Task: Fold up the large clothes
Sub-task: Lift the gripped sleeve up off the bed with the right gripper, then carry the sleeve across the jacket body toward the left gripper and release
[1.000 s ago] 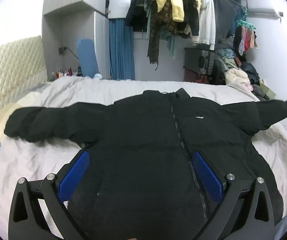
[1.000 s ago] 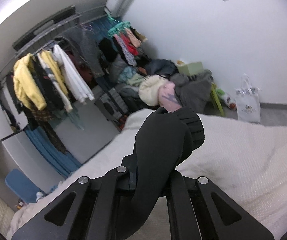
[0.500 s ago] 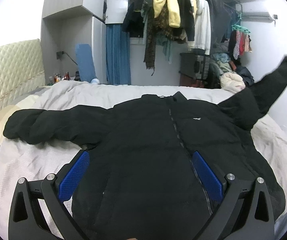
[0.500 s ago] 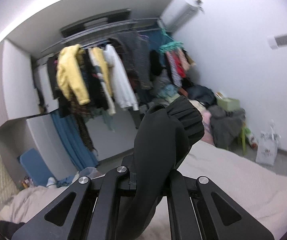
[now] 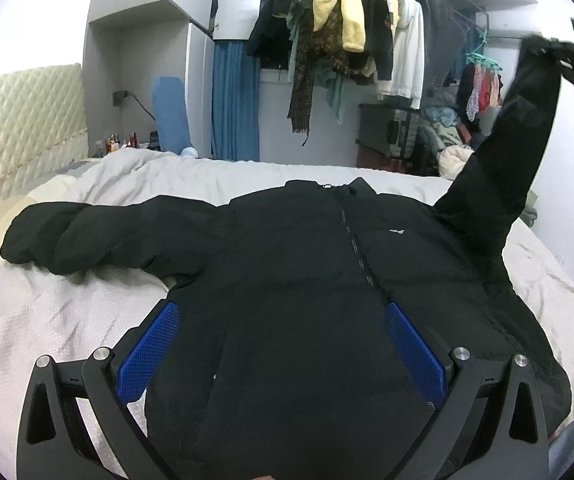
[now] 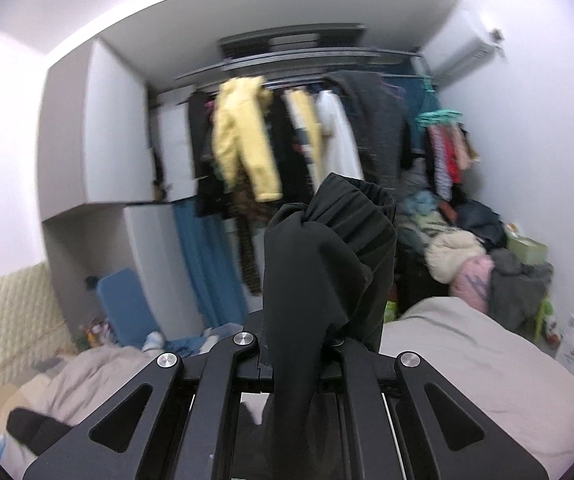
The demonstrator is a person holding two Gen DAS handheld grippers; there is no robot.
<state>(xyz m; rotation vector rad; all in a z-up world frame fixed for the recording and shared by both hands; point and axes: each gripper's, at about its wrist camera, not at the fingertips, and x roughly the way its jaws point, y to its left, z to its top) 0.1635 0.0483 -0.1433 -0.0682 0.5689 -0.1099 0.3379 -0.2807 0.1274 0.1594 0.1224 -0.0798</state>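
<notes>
Black and puffy, the zipped jacket (image 5: 307, 280) lies front-up across the bed (image 5: 67, 320), its collar toward the clothes rack (image 5: 367, 32). One sleeve (image 5: 87, 236) rests flat on the pale bedspread; the other sleeve (image 5: 503, 160) rises steeply off the bed. The right tongs (image 6: 319, 332) are clamped on that raised sleeve just below its ribbed cuff (image 6: 363, 216). The left tongs (image 5: 283, 344) hover over the jacket's lower front, blue pads (image 5: 147, 352) spread wide, holding nothing.
</notes>
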